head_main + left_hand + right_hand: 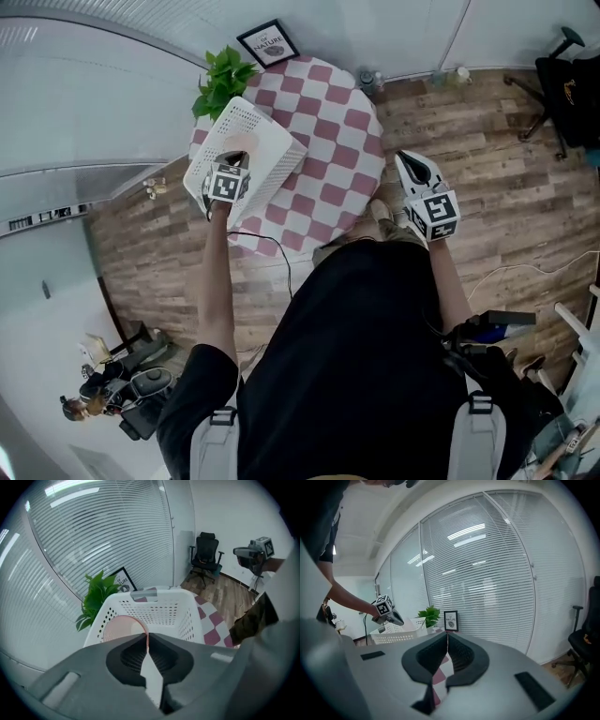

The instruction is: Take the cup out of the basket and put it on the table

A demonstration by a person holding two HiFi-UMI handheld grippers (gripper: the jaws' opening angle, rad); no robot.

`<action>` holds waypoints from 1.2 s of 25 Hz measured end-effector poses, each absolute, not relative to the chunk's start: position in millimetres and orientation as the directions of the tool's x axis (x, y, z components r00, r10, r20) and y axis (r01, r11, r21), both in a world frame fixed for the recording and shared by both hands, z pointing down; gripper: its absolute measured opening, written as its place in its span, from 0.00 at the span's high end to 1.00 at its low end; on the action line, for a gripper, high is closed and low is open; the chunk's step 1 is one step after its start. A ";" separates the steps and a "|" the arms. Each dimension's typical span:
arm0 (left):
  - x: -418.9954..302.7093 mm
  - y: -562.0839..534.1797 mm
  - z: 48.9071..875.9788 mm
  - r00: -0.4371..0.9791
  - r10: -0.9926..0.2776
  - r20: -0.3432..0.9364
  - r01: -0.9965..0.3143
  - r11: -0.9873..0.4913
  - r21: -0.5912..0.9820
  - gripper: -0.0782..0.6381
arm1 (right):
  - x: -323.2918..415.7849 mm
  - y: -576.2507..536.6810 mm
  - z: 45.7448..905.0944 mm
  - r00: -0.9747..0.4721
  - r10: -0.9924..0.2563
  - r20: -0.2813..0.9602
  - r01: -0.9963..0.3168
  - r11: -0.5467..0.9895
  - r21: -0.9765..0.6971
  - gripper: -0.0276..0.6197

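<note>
The round table (349, 127) w/ its pink-and-white check cloth has the white basket (274, 142) on its left part, and the basket's left corner seems to pass over the table edge there. A plant (223, 81) and a framed picture (268, 43) stand at the far edge, so this side is crowded. The free cloth is to the right of the basket and toward the near edge, w/ nothing standing on it. The left gripper (146, 637) is above the basket, pointing steeply down, and its 2 jaws are clenched on the thin rim of the pink cup (123, 629). The cup hangs just in front of the jaws, over the left half of the basket, near its perforated left wall; if its bottom is clear of the basket floor I cannot tell. The right gripper (447, 634) is beyond the table's right edge, over the wood floor (487, 155), well apart from basket and cup, its jaws closed together w/ nothing btw. them.
</note>
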State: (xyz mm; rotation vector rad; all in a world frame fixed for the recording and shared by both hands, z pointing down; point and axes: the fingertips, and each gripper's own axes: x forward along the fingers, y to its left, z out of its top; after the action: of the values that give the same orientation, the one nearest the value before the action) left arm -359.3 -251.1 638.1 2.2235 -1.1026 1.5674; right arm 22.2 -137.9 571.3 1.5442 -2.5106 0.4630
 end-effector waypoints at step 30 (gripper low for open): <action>-270.3 -173.4 498.4 0.456 -0.807 0.375 -0.764 -0.571 -0.300 0.87 | -61.6 -162.0 574.8 -0.701 -0.642 0.311 -0.699 0.705 -0.122 0.94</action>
State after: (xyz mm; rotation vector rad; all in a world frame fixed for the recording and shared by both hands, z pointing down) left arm -270.3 -173.4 498.4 2.7541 -1.4906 0.7885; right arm -61.6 -162.0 574.8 1.0684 -2.6686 0.3389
